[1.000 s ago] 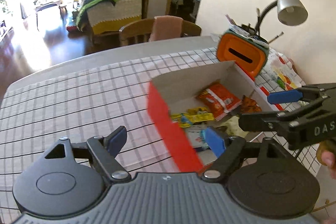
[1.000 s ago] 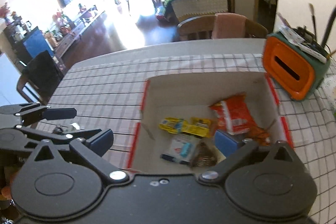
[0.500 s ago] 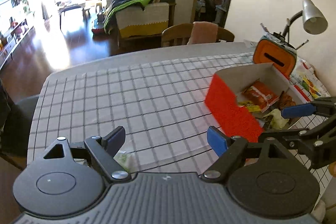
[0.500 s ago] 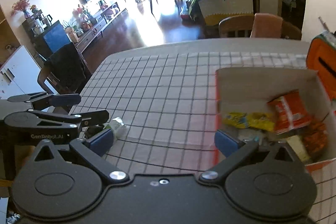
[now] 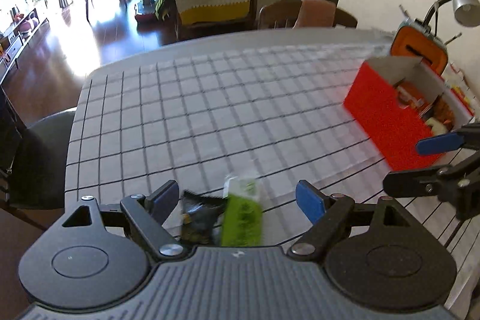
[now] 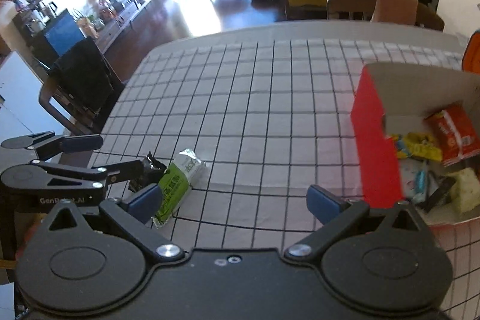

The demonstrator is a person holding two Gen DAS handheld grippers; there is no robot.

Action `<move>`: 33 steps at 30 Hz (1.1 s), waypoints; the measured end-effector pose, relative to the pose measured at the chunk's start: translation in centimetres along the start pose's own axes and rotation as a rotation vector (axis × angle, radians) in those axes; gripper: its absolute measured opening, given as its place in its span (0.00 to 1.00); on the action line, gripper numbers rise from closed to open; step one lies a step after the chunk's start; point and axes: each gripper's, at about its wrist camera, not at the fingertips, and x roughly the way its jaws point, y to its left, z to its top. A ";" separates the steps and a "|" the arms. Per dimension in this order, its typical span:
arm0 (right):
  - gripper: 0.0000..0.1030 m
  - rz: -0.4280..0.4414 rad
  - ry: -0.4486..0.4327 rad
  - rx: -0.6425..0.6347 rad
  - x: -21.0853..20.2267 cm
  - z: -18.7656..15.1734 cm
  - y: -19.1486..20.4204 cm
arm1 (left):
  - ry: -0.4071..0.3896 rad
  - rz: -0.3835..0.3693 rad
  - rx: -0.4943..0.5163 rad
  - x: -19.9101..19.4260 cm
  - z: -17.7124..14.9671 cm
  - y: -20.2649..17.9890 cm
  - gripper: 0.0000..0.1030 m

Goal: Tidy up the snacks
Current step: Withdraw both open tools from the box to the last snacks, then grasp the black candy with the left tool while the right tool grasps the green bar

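Note:
A green and white snack packet [image 5: 242, 213] and a small black packet [image 5: 199, 215] lie on the checked tablecloth near the front left edge. My left gripper [image 5: 237, 198] is open and hangs just over both packets, which lie between its blue pads. In the right wrist view the green packet [image 6: 175, 185] and black packet [image 6: 147, 171] lie front left. The red cardboard box [image 6: 378, 137] stands at the right, holding several snacks, among them an orange packet [image 6: 453, 132] and a yellow one [image 6: 417, 146]. My right gripper [image 6: 234, 198] is open and empty above the cloth.
An orange pen holder [image 5: 420, 50] and a desk lamp [image 5: 463, 5] stand behind the box [image 5: 387, 122] by the wall. Wooden chairs [image 6: 384, 6] stand at the far table edge. A dark chair [image 6: 79, 86] stands at the left side.
Both grippers have swung left, away from the box. The box has slid to the right of both views and the two loose packets have come into view under my left gripper.

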 end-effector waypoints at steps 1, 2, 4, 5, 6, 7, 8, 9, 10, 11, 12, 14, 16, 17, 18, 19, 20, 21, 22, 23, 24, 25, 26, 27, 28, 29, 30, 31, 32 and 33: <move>1.00 -0.002 0.009 0.004 0.5 0.0 0.4 | 0.012 0.003 0.008 0.5 -0.2 0.7 0.83; 1.00 -0.006 0.020 0.012 1.0 -0.1 0.7 | 0.023 0.006 0.013 1.0 -0.4 1.2 0.83; 1.00 -0.015 0.043 0.025 2.1 -0.2 1.3 | 0.057 -0.002 0.027 2.1 -0.8 2.2 0.83; 1.00 -0.018 0.051 0.032 2.7 -0.2 1.5 | 0.077 0.002 0.029 2.7 -1.0 2.7 0.83; 1.00 -0.024 0.058 0.039 3.2 -0.2 1.7 | 0.094 0.007 0.030 3.3 -1.3 3.2 0.83; 1.00 -0.030 0.064 0.046 3.7 -0.1 1.9 | 0.111 0.005 0.031 3.9 -1.5 3.6 0.83; 1.00 -0.035 0.071 0.052 4.2 -0.1 2.2 | 0.127 0.006 0.030 4.4 -1.8 4.0 0.83; 1.00 -0.042 0.079 0.058 4.8 -0.1 2.4 | 0.136 0.007 0.029 4.9 -2.0 4.4 0.83; 0.99 -0.051 0.085 0.066 5.2 0.0 2.6 | 0.146 0.002 0.028 5.4 -2.2 4.7 0.83; 0.99 -0.056 0.088 0.072 5.6 0.0 2.8 | 0.152 0.000 0.024 5.8 -2.3 5.0 0.83; 0.99 -0.062 0.092 0.079 6.0 0.0 3.0 | 0.157 -0.002 0.018 6.2 -2.5 5.2 0.83; 0.99 -0.069 0.100 0.091 6.7 0.2 3.3 | 0.165 -0.016 0.015 6.7 -2.7 5.6 0.83; 0.99 -0.078 0.112 0.096 7.4 0.1 3.5 | 0.174 -0.019 0.015 7.3 -2.8 5.9 0.83; 0.99 -0.083 0.119 0.096 7.7 0.1 3.7 | 0.181 -0.023 0.012 7.7 -2.9 6.0 0.83; 0.98 -0.087 0.124 0.095 8.1 0.2 3.9 | 0.186 -0.031 0.004 7.9 -2.9 6.1 0.82; 0.98 -0.093 0.128 0.093 8.4 0.2 4.0 | 0.190 -0.041 -0.005 8.1 -3.0 6.2 0.82; 0.97 -0.099 0.129 0.091 8.6 0.2 4.2 | 0.193 -0.049 -0.011 8.2 -3.0 6.3 0.82; 0.97 -0.104 0.130 0.090 8.9 0.2 4.4 | 0.194 -0.053 -0.012 8.4 -3.0 6.3 0.82; 0.96 -0.110 0.131 0.088 9.1 0.2 4.5 | 0.194 -0.056 -0.012 8.5 -3.0 6.3 0.80; 0.95 -0.120 0.135 0.082 9.4 0.3 4.8 | 0.197 -0.058 -0.014 8.7 -3.0 6.2 0.78; 0.93 -0.128 0.137 0.078 9.6 0.4 4.9 | 0.198 -0.064 -0.023 8.8 -2.9 6.3 0.75; 0.93 -0.133 0.137 0.076 9.8 0.5 5.1 | 0.198 -0.076 -0.037 8.8 -2.9 6.4 0.70; 0.93 -0.136 0.137 0.074 10.0 0.6 5.3 | 0.197 -0.089 -0.051 8.8 -2.8 6.5 0.68; 0.92 -0.138 0.136 0.071 10.1 0.6 5.5 | 0.196 -0.094 -0.060 8.9 -2.8 6.6 0.64; 0.92 -0.140 0.135 0.065 10.3 0.7 5.7 | 0.198 -0.097 -0.066 8.9 -2.8 6.7 0.60; 0.92 -0.141 0.135 0.062 10.5 0.8 5.8 | 0.203 -0.104 -0.074 9.0 -2.8 6.9 0.57; 0.91 -0.144 0.136 0.060 10.6 0.8 5.9 | 0.208 -0.111 -0.084 9.1 -2.9 7.1 0.54; 0.91 -0.145 0.138 0.059 10.9 0.9 6.0 | 0.201 -0.116 -0.091 9.0 -3.0 7.2 0.54; 0.91 -0.147 0.140 0.058 11.0 0.9 6.1 | 0.197 -0.119 -0.095 8.9 -3.1 7.4 0.53; 0.90 -0.152 0.143 0.056 11.3 1.0 6.2 | 0.194 -0.120 -0.098 8.8 -3.2 7.6 0.50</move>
